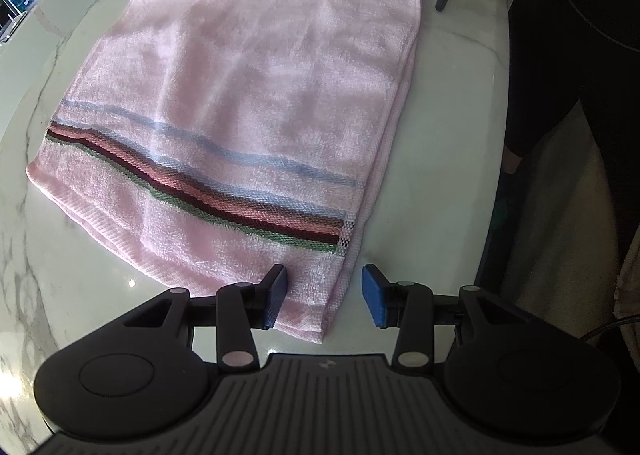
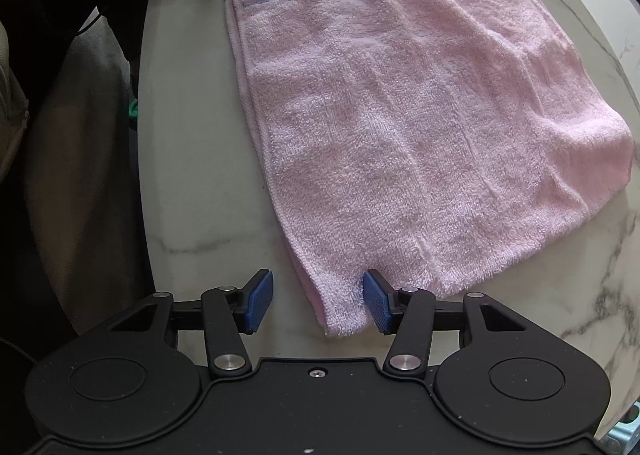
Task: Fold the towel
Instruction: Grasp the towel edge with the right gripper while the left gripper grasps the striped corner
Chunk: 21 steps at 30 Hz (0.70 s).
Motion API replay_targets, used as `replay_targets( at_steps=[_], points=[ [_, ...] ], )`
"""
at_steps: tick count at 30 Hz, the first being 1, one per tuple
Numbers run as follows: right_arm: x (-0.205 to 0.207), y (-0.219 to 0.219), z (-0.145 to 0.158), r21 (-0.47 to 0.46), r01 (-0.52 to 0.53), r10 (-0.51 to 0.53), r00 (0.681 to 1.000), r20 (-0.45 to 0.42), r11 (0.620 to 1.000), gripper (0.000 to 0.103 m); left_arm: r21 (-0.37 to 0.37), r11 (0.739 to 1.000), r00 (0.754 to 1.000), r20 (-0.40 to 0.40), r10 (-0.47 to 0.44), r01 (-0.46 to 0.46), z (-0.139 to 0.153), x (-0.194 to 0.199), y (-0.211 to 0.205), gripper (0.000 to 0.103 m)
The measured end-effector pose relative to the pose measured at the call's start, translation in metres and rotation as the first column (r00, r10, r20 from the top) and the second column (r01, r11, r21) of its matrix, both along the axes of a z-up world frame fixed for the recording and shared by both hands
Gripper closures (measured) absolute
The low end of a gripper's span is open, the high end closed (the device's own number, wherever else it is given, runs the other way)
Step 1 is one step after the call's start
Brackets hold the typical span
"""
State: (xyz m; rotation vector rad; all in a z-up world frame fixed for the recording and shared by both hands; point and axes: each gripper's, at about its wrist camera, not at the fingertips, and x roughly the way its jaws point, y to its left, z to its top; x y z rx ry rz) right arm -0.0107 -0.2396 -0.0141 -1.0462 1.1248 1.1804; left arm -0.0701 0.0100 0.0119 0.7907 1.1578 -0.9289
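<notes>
Left claw (image 1: 324,297) astride towel (image 1: 248,95) corner

Towel (image 1: 248,95): pale pink terry; woven band toward 6 o'clock in left wrist view, striped light blue, salmon, maroon, green. Table (image 1: 448,103): white marble, grey veining. Left gripper (image 1: 324,297) and right gripper (image 2: 318,301): black bodies, blue textured pads.

Black gripper (image 1: 324,299) frames, blue ribbed pads (image 2: 258,301), silver screws.
</notes>
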Motion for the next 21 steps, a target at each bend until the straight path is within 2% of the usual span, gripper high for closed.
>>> replay_targets(
  at_steps=[3,5,7,13,17,21],
  points=[
    [0.001,0.001,0.000,-0.007,-0.005,0.005,1.000,0.007,1.000,0.066,0.006,1.000,1.000,-0.004,-0.003,0.003,0.000,0.001,-0.001,0.064],
    [0.003,0.002,0.000,-0.013,-0.011,0.011,1.000,0.012,1.000,0.073,0.006,1.000,1.000,0.001,-0.001,0.001,0.000,0.001,0.000,0.069],
    [0.010,0.006,0.000,-0.020,-0.016,0.017,1.000,0.018,1.000,0.079,0.004,1.000,1.000,0.005,0.007,-0.007,0.001,0.003,0.002,0.078],
    [0.022,0.010,0.000,-0.042,-0.025,0.026,1.000,0.013,0.999,0.092,0.016,1.000,1.000,0.013,0.019,-0.020,0.000,0.008,0.000,0.088],
    [0.026,0.009,-0.001,-0.036,-0.040,0.041,0.999,0.021,0.999,0.095,0.033,0.999,0.998,0.055,0.039,-0.041,0.000,0.005,-0.005,0.096],
    [0.003,-0.004,0.005,-0.014,-0.055,0.056,0.997,0.054,0.998,0.095,0.045,0.997,0.992,0.114,0.056,-0.061,-0.002,-0.005,-0.011,0.098]
  ],
)
